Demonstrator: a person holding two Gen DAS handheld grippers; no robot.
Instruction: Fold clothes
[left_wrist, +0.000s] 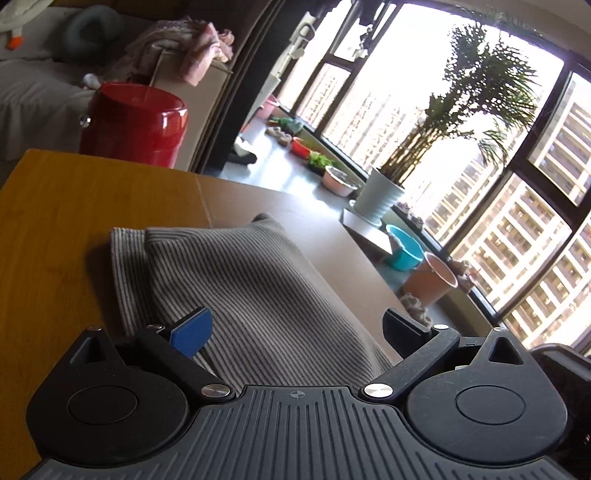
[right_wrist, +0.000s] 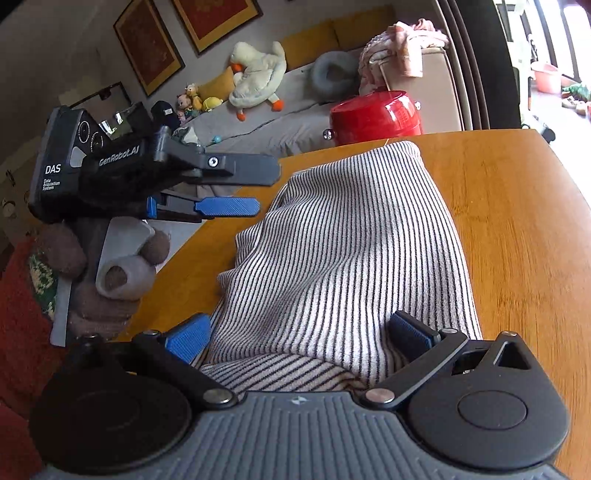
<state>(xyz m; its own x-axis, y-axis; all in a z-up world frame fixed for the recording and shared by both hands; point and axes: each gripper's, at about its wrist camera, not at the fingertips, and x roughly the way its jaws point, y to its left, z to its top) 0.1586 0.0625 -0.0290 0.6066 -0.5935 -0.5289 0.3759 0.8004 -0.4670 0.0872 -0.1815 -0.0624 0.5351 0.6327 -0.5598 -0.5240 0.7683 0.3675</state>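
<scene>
Two handheld grippers worked over one striped garment (right_wrist: 351, 251), which lay bunched on the wooden table (right_wrist: 517, 221) with its long axis running away from the right wrist camera toward the table's far edge. The right gripper (right_wrist: 299, 334) sat at the garment's near end with its fingers spread wide; the cloth rose between the blue pads (right_wrist: 188, 338) and draped over the inner one, yet nothing was pinched. The left gripper (right_wrist: 236, 192) hovered above and beside the garment's left margin, clear of the fabric, held in a gloved hand (right_wrist: 107, 273); in its own wrist view the left gripper (left_wrist: 295, 328) also stood wide, with the garment (left_wrist: 240, 280) spreading below and ahead of its fingers. Whether those fingers touched the cloth could not be told. By judgement, the right gripper was the nearer to a grasp, since the near hem lay already within its span, and closing there would permit a fold along the long axis toward the far end.

Fabric: a soft ribbed knit, pale with fine dark stripes, slack and rumpled, with one raised ridge and a doubled lower layer showing at the near hem. Table: smooth, warm-toned wood grain with a curved edge. Background: a glossy red cylindrical container (right_wrist: 375, 116) beyond the table's far edge.
</scene>
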